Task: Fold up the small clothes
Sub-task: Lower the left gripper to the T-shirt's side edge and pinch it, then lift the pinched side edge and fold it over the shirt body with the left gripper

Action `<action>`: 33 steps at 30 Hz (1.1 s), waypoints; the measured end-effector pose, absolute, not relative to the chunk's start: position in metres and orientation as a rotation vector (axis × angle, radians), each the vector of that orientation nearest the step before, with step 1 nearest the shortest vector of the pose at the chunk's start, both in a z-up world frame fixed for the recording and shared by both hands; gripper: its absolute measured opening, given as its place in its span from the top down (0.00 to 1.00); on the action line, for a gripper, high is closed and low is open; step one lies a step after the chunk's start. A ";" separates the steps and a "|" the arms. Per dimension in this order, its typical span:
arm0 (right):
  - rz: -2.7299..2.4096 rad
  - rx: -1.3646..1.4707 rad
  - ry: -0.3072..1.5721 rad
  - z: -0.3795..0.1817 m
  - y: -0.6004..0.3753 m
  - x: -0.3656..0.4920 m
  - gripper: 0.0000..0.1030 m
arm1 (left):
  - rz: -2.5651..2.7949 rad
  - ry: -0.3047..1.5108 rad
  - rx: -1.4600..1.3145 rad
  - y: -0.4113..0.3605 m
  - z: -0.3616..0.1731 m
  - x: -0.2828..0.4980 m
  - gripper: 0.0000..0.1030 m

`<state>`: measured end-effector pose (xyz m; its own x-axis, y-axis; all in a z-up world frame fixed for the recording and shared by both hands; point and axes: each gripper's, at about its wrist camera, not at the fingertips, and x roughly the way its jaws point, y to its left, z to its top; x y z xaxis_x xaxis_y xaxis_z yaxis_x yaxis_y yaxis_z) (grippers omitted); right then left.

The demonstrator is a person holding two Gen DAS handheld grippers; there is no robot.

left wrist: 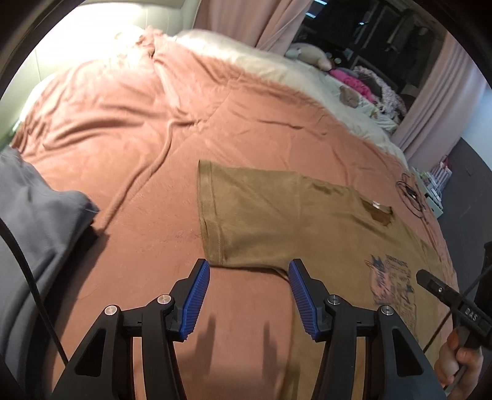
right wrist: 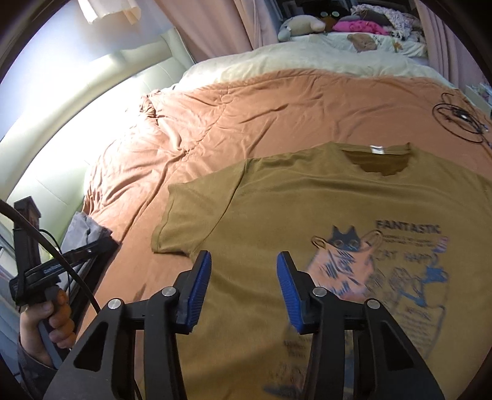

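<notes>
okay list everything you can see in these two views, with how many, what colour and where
T-shirt: one, tan with cat print, spread flat on the blanket, print up.
Blanket: one, salmon pink, covering the bed.
Cream bedding: one, beyond the blanket.
Grey cloth: one, at the bed's left edge.
Black cable: one coil, on the blanket beyond the shirt.
Plush toys: several, far end.
Left gripper: black with blue pads, open, by the sleeve.
Right gripper: same, open, over the shirt.

Both wrist cameras look forward and down along their own blue-padded fingers, low over the bed (left wrist: 129, 132). The left view faces the tan T-shirt (left wrist: 276, 215) at its sleeve; the right view sits close above the T-shirt's printed chest. Both share the shirt, pink blanket (right wrist: 246, 107) and far pillows.
</notes>
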<state>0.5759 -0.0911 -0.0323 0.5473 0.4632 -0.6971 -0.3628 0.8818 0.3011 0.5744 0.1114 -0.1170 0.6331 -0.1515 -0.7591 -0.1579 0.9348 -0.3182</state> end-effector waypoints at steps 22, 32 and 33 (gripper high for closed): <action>0.619 0.292 1.096 -0.131 -0.003 0.714 0.95 | 0.026 1.037 -0.544 0.159 -0.201 0.682 0.96; 0.612 0.345 1.146 -0.148 0.000 0.724 0.96 | -0.069 0.940 -0.498 0.139 -0.143 0.682 0.96; 0.609 0.354 1.144 -0.143 -0.005 0.722 0.95 | -0.078 0.935 -0.493 0.136 -0.138 0.682 0.96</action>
